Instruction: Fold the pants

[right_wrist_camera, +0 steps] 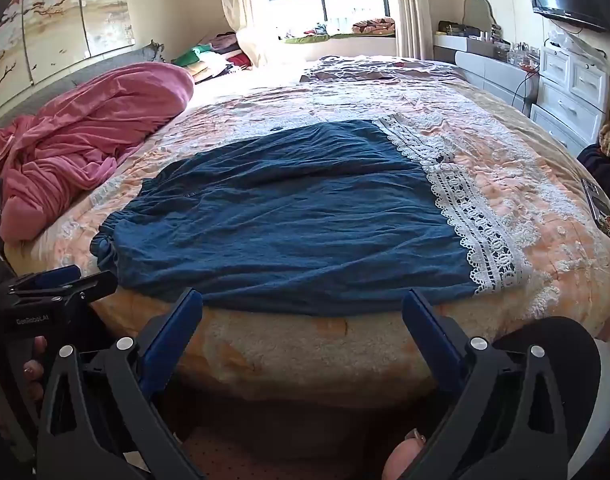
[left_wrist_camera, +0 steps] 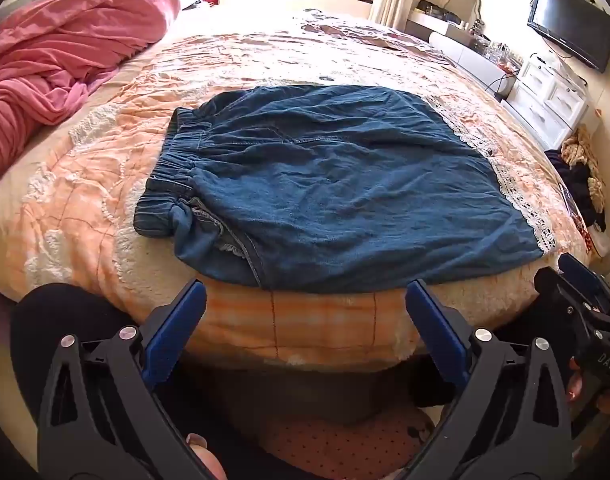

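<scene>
Dark blue denim pants [left_wrist_camera: 337, 184] lie flat on the bed, elastic waistband at the left [left_wrist_camera: 165, 184], white lace hems at the right [left_wrist_camera: 521, 200]. They also show in the right wrist view [right_wrist_camera: 289, 220], lace trim at the right [right_wrist_camera: 473, 216]. My left gripper [left_wrist_camera: 305, 296] is open and empty, held off the bed's near edge just short of the pants. My right gripper [right_wrist_camera: 303, 304] is open and empty, also at the near edge. Each gripper shows in the other's view: the right one [left_wrist_camera: 581, 312], the left one [right_wrist_camera: 53, 288].
The bed has a peach quilted cover [left_wrist_camera: 105, 208] with a fluffy near edge [right_wrist_camera: 305, 348]. A pink blanket [left_wrist_camera: 53, 60] is heaped at the left. White drawers [left_wrist_camera: 553, 96], a wall TV [left_wrist_camera: 573, 36] and a clothes pile [left_wrist_camera: 581, 176] stand at the right.
</scene>
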Available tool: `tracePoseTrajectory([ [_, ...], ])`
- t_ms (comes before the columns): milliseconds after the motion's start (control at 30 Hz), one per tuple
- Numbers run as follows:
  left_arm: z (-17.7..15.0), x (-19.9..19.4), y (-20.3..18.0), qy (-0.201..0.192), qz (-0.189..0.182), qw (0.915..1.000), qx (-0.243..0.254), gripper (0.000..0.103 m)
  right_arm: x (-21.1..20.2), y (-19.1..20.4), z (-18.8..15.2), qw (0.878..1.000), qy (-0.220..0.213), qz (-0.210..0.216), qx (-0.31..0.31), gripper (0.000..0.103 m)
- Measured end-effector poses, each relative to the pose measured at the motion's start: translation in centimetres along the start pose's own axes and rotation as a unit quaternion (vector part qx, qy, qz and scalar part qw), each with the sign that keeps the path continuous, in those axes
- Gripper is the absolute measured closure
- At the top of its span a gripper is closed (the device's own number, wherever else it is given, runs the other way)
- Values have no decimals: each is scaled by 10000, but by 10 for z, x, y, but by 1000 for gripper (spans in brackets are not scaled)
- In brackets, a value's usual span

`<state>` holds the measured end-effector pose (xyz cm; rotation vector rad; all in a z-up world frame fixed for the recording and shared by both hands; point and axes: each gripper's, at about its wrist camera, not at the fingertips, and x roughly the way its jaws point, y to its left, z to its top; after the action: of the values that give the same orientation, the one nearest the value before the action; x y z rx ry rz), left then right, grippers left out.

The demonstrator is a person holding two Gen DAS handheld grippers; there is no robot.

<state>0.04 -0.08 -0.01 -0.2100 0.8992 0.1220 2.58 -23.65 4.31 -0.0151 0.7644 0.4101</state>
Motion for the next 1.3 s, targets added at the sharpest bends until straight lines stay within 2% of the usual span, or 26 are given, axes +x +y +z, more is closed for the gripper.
tracePoseTrajectory([
  [1300, 0, -4, 3, -98, 95, 9999, 48, 9, -7, 3, 2, 10000, -87, -15, -18, 4],
])
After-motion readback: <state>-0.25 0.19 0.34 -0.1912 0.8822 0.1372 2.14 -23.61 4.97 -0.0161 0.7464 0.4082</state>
